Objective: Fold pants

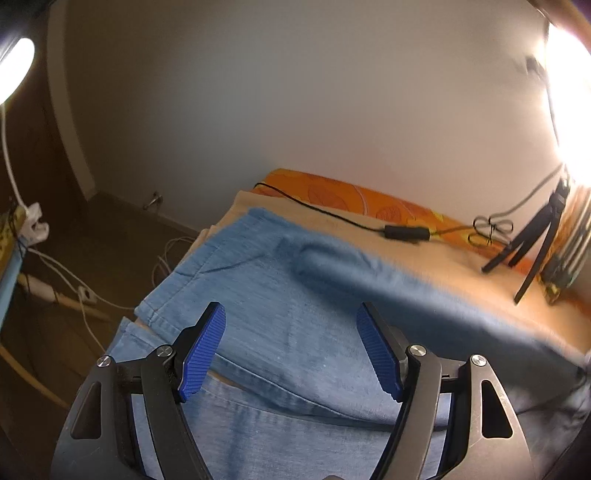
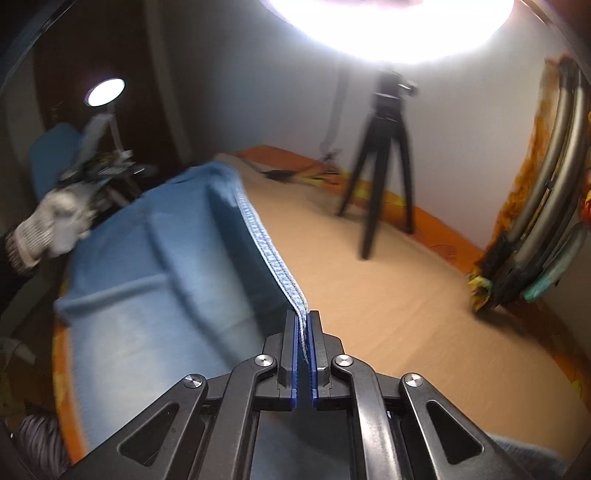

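Presently, the right gripper (image 2: 303, 325) is seen clamped on a stitched hem of the pants (image 2: 155, 280), the denim edge being pinched between the blue pads (image 2: 293, 354) and drawn up in a taut line off the tan bedcover (image 2: 369, 288). The left gripper (image 1: 291, 339) is held with its jaws spread wide and nothing between them, poised over the pants (image 1: 288, 302), which are spread across the bedcover. A gloved hand (image 2: 48, 225) is noted at the far side of the denim. A black tripod (image 2: 384, 162) is stood on the bed beyond, beneath a bright lamp (image 2: 388, 22).
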Demonstrator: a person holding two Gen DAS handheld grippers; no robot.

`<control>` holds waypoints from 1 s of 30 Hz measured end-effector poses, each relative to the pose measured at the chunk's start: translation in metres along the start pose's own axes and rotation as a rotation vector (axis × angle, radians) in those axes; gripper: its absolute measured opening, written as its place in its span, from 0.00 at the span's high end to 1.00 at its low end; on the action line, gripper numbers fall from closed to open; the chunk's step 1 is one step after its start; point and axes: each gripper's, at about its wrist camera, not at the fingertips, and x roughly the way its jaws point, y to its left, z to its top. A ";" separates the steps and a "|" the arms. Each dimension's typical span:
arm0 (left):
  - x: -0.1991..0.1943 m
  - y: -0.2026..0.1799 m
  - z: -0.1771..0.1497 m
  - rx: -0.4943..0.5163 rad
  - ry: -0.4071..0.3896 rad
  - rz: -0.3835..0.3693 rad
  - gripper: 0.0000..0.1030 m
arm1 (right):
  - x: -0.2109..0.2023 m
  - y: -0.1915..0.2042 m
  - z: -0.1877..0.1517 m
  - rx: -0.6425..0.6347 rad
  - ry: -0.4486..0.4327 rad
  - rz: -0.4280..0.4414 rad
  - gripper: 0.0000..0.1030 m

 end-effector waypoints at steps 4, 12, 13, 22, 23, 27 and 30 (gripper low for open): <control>0.005 -0.003 0.005 -0.025 0.036 -0.032 0.28 | -0.011 0.043 -0.027 -0.063 0.021 0.065 0.98; 0.044 -0.037 -0.002 -0.008 0.167 -0.018 0.25 | -0.015 0.086 -0.074 -0.111 0.093 0.155 0.98; 0.048 -0.042 -0.005 -0.006 0.185 -0.020 0.25 | -0.015 0.087 -0.076 -0.116 0.095 0.152 0.98; 0.098 -0.091 -0.014 0.109 0.292 0.089 0.25 | -0.003 0.096 -0.079 -0.152 0.117 0.148 0.98; 0.103 -0.092 -0.015 0.117 0.302 0.114 0.25 | -0.002 0.096 -0.079 -0.152 0.118 0.148 0.98; 0.114 -0.087 -0.018 0.094 0.296 0.145 0.23 | -0.004 0.094 -0.079 -0.152 0.108 0.147 0.98; 0.114 -0.080 -0.021 0.060 0.251 0.094 0.35 | -0.004 0.093 -0.079 -0.146 0.103 0.143 0.98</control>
